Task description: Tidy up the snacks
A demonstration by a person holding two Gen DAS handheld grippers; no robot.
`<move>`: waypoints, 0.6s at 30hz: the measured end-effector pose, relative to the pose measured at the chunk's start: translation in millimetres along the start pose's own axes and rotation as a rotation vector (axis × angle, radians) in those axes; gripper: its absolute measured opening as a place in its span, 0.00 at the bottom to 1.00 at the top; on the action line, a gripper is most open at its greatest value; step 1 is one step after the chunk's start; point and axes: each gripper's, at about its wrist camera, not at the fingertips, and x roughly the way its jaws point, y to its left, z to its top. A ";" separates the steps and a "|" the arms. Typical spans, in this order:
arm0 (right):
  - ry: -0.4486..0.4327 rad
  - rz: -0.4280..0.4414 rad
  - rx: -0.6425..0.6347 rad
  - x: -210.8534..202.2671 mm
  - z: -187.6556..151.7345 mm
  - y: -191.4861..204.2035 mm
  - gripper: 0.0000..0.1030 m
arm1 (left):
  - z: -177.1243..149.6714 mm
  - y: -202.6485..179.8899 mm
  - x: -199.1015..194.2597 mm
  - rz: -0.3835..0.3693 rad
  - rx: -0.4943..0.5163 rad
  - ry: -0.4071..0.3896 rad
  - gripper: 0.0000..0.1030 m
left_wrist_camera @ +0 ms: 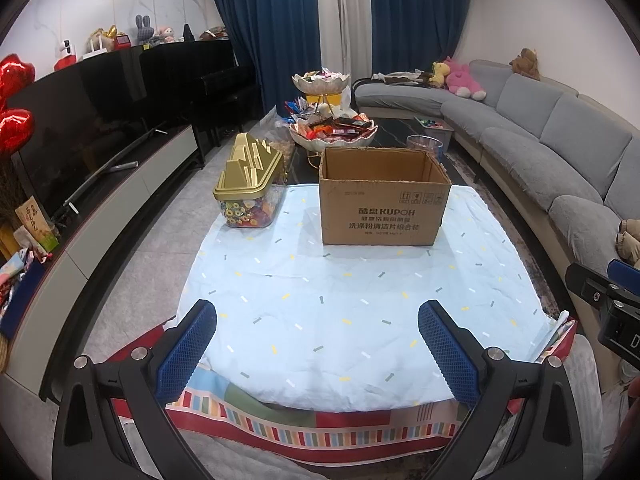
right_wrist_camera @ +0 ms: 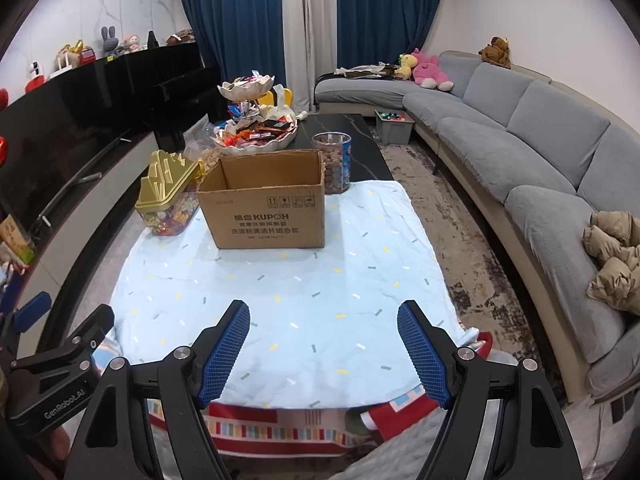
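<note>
From your left wrist view, the left gripper (left_wrist_camera: 317,344) hangs released over the pale blue cloth (left_wrist_camera: 352,300), nothing between its fingers. The open box (left_wrist_camera: 384,210) stands ahead on the cloth, the gold-lidded candy tub (left_wrist_camera: 250,192) just to its left. The snack bowls (left_wrist_camera: 333,132) sit behind.

From your right wrist view, the right gripper (right_wrist_camera: 323,346) is likewise spread and empty. Here a clear jar (right_wrist_camera: 334,164) of brown balls shows in full, right behind the box's right corner; the left view catches only its rim.
</note>
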 end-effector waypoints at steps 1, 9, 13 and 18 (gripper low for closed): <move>0.000 -0.001 0.000 -0.1 0.0 -0.1 0.75 | 0.0 0.1 0.0 0.000 0.000 0.000 1.00; 0.000 0.000 -0.001 -0.3 0.0 0.1 0.75 | -2.8 -1.7 -1.2 -0.009 -0.002 0.004 1.00; -0.004 0.000 0.000 -0.9 -0.2 0.2 0.75 | -2.7 -1.5 -1.2 -0.009 -0.001 0.003 1.00; -0.005 0.003 0.001 -1.3 -0.1 0.1 0.75 | -3.2 -1.8 -0.8 -0.009 0.000 0.005 1.00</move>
